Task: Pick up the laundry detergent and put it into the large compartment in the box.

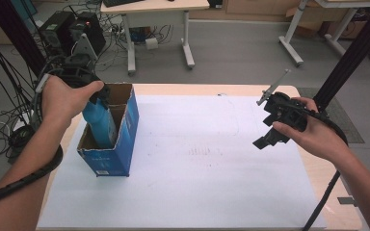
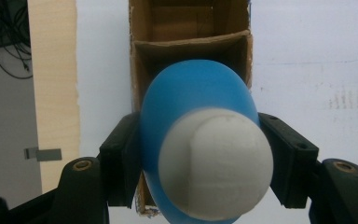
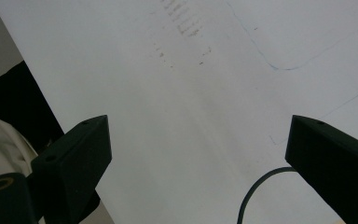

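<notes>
The left tool [image 2: 200, 154] grips a blue bottle [image 2: 193, 107] seemingly inside the cardboard box [image 1: 125, 144]; the right tool [image 3: 198, 154] gapes wide.

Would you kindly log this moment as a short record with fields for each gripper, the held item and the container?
left gripper: shut on blue plastic bottle with white cap
bottle position: base partly inside blue cardboard box, in its nearer compartment
box: stands open-topped at the left of the white table sheet
right gripper: open, holding nothing, above the sheet

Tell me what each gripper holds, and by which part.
The left gripper clamps a blue plastic bottle with a white cap by its body, just below the cap. The right gripper holds nothing.
</notes>
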Available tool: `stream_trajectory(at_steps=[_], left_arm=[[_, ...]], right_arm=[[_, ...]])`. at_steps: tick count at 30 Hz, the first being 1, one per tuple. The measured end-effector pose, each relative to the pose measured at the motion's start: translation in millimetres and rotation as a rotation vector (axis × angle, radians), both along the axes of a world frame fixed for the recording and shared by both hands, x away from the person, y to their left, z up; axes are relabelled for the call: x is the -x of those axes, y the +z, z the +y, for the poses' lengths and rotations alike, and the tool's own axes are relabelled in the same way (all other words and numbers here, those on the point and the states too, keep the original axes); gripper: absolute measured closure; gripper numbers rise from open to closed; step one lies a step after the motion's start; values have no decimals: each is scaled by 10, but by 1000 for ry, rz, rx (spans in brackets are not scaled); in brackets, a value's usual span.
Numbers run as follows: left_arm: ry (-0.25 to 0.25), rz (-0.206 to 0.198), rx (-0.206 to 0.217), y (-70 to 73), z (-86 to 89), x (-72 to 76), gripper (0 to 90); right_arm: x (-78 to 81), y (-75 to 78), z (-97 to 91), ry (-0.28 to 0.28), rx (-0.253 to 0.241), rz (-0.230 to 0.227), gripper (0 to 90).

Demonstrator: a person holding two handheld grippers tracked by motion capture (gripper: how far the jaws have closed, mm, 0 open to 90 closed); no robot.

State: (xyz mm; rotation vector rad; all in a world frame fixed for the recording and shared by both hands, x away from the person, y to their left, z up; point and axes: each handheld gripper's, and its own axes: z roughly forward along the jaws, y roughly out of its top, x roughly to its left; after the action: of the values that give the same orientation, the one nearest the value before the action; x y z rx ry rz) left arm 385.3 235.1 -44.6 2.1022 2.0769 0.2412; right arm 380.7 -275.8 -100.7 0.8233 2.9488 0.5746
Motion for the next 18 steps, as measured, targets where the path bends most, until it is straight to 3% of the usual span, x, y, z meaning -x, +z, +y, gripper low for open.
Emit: stream_trajectory(at_steps=[7,18], left_arm=[[-13,16,29,-214,78,-35,375],[-27,25,21,-443,61,-36,376]], right_arm=[[-13,-21,-8,-6,-3,6,66],[-7,-40,19,-4,-1,4,66]])
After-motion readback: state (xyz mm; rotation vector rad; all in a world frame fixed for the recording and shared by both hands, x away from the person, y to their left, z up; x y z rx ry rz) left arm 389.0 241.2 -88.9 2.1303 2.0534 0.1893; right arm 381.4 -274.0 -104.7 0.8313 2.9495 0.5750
